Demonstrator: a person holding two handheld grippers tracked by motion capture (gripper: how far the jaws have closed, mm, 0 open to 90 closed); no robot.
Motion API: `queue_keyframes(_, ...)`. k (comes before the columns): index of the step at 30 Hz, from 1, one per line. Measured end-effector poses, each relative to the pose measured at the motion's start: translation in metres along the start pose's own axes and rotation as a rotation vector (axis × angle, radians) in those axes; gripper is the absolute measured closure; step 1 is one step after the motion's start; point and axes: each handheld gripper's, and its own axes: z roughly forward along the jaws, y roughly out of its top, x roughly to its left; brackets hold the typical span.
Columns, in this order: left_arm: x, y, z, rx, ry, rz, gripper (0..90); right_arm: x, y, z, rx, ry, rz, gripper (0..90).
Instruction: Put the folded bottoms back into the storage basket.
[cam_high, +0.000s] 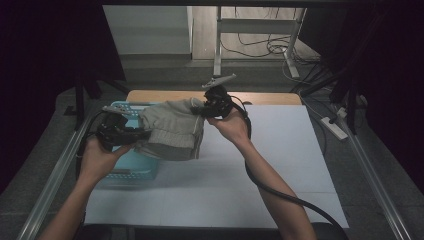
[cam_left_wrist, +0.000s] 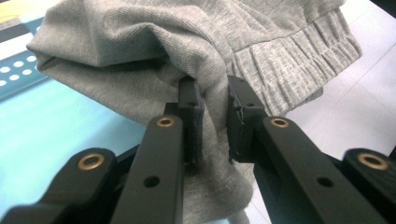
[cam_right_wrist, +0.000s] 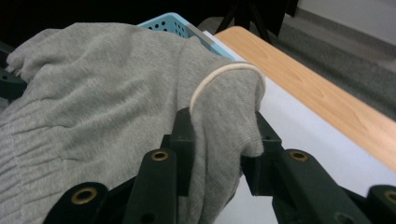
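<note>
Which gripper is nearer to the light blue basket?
Left. The left gripper holds the grey garment directly above the light blue basket; the right gripper grips the garment's other end, beyond the basket's right edge.

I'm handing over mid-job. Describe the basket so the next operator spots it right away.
Start at the white sheet covering the table, then look to its left edge. The basket sits there, under the grey garment held up by both grippers. It is the one light blue thing, plastic, with rows of small holes.

No readable text, labels (or numbers)
</note>
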Motion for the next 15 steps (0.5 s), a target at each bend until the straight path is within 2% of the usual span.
queue_keyframes(15,0.027,-0.018,-0.024,-0.024,0.021,-0.062,76.9,0.018,0.018,0.029,-0.003,0.036,-0.027,68.8)
